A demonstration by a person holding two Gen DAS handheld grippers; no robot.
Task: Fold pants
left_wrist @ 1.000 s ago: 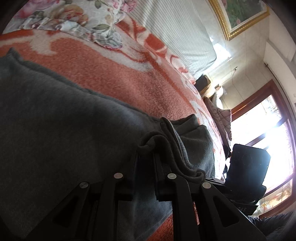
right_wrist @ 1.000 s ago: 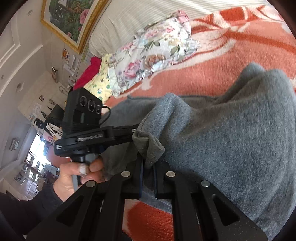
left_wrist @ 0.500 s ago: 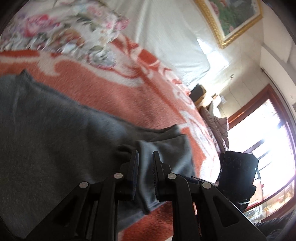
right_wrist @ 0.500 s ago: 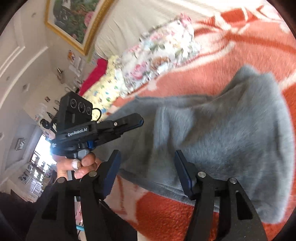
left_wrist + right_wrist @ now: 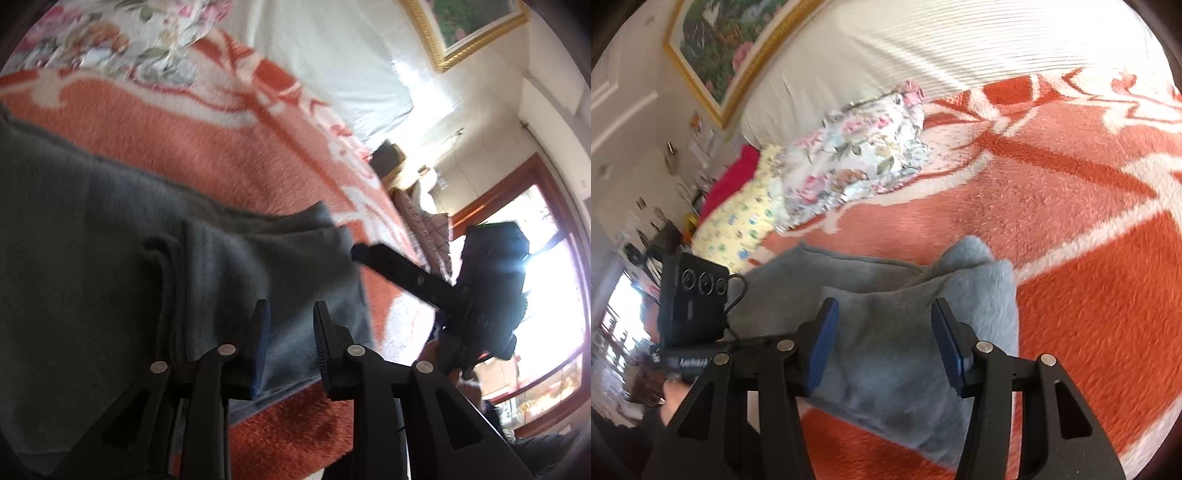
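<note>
Grey fleece pants [image 5: 110, 229] lie folded on the orange-and-white blanket [image 5: 207, 136]. In the left wrist view my left gripper [image 5: 290, 314] hovers just above the folded end; its jaws are opening and nothing is between them. The right gripper's body [image 5: 491, 280] shows at the right of that view. In the right wrist view the pants [image 5: 908, 354] lie below my right gripper [image 5: 884, 312], whose jaws stand apart and are closing with no cloth pinched. The left gripper's body [image 5: 694, 295] and a hand [image 5: 674, 398] show at the left.
A floral pillow [image 5: 857, 158] and a yellow patterned one [image 5: 738, 221] lie at the head of the bed by a white ribbed headboard [image 5: 923, 48]. A gold-framed painting [image 5: 720, 40] hangs above. A bright window [image 5: 546, 280] and a bedside stand [image 5: 388, 158] lie past the bed's edge.
Both grippers let go of the pants' edge, opened and pulled back and up. The cloth dropped flat onto the fold.
</note>
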